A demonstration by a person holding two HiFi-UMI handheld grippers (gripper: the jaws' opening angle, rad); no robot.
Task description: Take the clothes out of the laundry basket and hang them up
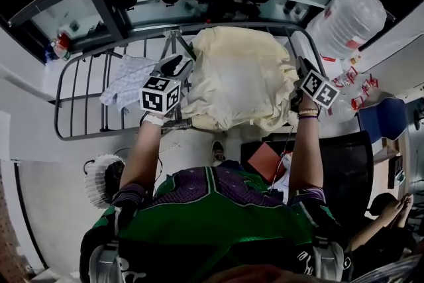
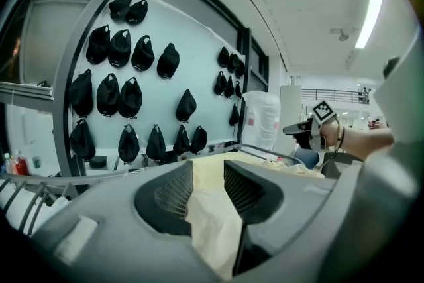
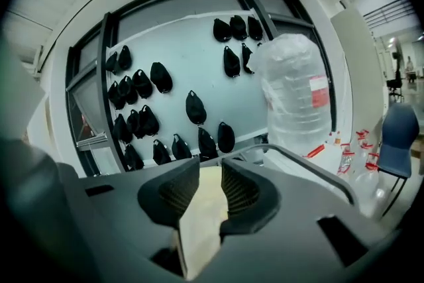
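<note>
Cream cloth (image 1: 235, 76) hangs stretched between both grippers, draped across the drying rack (image 1: 87, 89) ahead of the jaws! Now the left gripper (image 2: 208, 190) pinches one edge, jaws pressed onto it, and the right gripper (image 3: 209, 194) clamps the opposite edge likewise, cloth filling the gap between its jaws.

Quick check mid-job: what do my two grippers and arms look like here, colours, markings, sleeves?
The left gripper and right gripper are dark grey, each carrying a white cube with black square markers. Their jaws are ribbed inside. Short purple patterned sleeves end above the elbows. A white band circles the left wrist, darker bands the right.
</note>
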